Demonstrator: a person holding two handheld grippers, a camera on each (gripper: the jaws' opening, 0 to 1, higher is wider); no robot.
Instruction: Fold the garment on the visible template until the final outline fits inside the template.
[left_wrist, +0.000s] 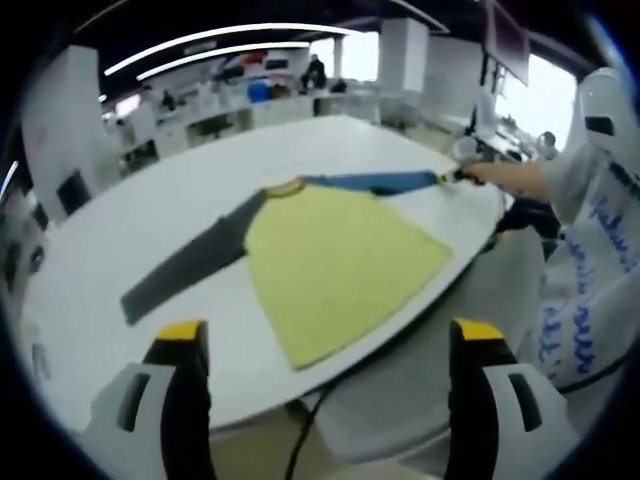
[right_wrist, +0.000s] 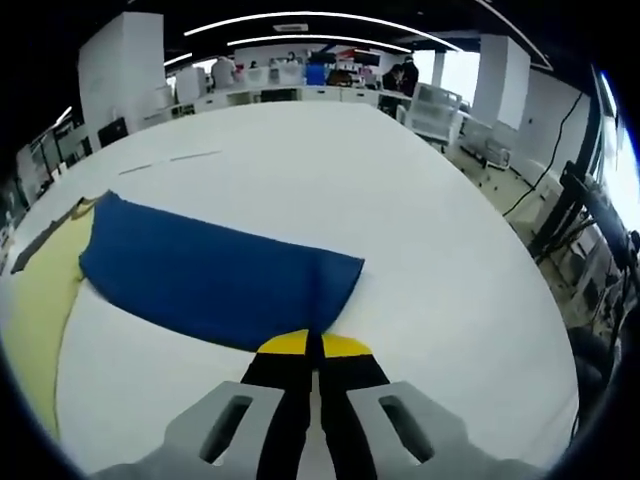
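Shirt (left_wrist: 340, 265) lies flat on the white table (left_wrist: 150, 200), centre of the left gripper view; yellow body, grey sleeve (left_wrist: 190, 262) running to the lower left, blue sleeve (left_wrist: 375, 182) running toward the upper right.

Left gripper (left_wrist: 328, 345): jaws rise at the bottom of its own view, yellow-tipped, spread wide apart; nothing between them; they sit off the near table edge, apart from the shirt hem.

Right gripper (right_wrist: 313, 345): in the right gripper view the yellow tips are pressed together at bottom centre, closed on the cuff end of the blue sleeve (right_wrist: 215, 275); sleeve spreads from the jaws toward the left of frame, where it meets the yellow body (right_wrist: 40, 300) at the left edge; a strip of grey shows at the far left.

In the left gripper view the right gripper (left_wrist: 452, 177) appears at the upper right, at the tip of the blue sleeve, held by a person's hand (left_wrist: 485, 173); white patterned sleeve (left_wrist: 590, 260) along the right edge.

Background, upper part of both views: desks, white pillars, curved ceiling lights; a cable (left_wrist: 305, 425) hangs below the near table edge.
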